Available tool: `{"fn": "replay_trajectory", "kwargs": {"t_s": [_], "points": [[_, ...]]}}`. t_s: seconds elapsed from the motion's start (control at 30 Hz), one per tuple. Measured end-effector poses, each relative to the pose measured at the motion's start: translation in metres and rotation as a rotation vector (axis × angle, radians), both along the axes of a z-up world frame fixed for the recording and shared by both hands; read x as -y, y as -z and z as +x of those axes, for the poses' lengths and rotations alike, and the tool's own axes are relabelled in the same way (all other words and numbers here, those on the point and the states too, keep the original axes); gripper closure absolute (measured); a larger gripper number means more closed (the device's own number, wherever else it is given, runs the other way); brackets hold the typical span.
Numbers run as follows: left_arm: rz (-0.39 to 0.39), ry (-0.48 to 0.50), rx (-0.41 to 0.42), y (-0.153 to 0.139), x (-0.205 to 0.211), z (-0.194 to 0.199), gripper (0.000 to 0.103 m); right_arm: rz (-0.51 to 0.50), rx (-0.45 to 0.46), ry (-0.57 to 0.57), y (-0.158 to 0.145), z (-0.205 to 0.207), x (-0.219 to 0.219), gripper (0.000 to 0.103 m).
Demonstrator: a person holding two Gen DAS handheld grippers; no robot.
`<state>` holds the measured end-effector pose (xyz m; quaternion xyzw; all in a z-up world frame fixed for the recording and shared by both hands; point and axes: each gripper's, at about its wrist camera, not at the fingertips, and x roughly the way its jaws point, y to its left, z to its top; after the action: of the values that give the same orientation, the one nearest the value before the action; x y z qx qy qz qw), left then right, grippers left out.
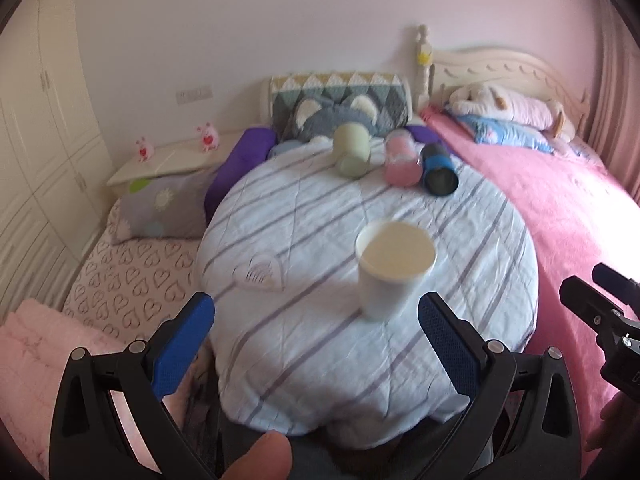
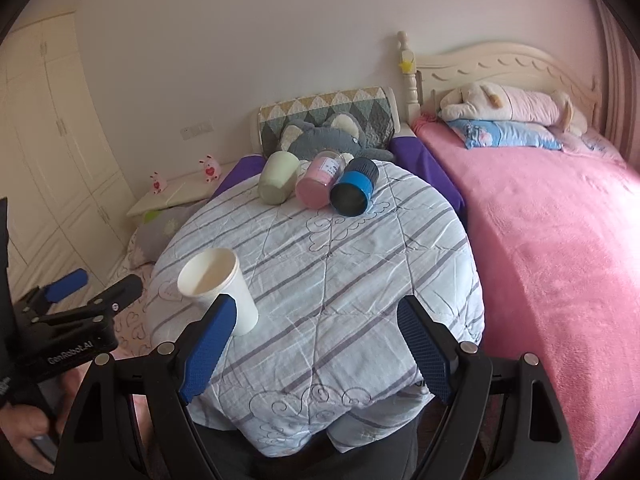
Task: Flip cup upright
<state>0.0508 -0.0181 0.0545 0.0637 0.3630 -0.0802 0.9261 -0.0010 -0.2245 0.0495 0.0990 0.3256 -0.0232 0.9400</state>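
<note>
White paper cup (image 1: 390, 268) is standing upright, mouth up, on the striped quilt (image 1: 320, 340) covering the round desk, just ahead of the left gripper (image 1: 316, 332), whose blue-padded jaws are spreading wide and holding nothing. Right gripper (image 2: 316, 340) is likewise gaping empty over the quilt, with the cup (image 2: 218, 286) beside its left finger. Farther back, a green cup (image 2: 279, 182), a pink jar (image 2: 320, 184) and a blue cup (image 2: 354, 192) are lying on their sides in a row. Only the left view is showing a thumb (image 1: 260, 458) at the bottom edge.
</note>
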Motion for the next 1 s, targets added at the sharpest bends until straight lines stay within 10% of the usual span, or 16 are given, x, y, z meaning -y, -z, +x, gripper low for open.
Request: {"fn": "replay_trajectory", "kwargs": {"t_s": [1.0], "points": [[0.036,-0.069,0.064,0.002,-0.032,-0.084,0.0,-0.117,0.078,-0.041,0.003,-0.063,-0.06,0.019]]}}
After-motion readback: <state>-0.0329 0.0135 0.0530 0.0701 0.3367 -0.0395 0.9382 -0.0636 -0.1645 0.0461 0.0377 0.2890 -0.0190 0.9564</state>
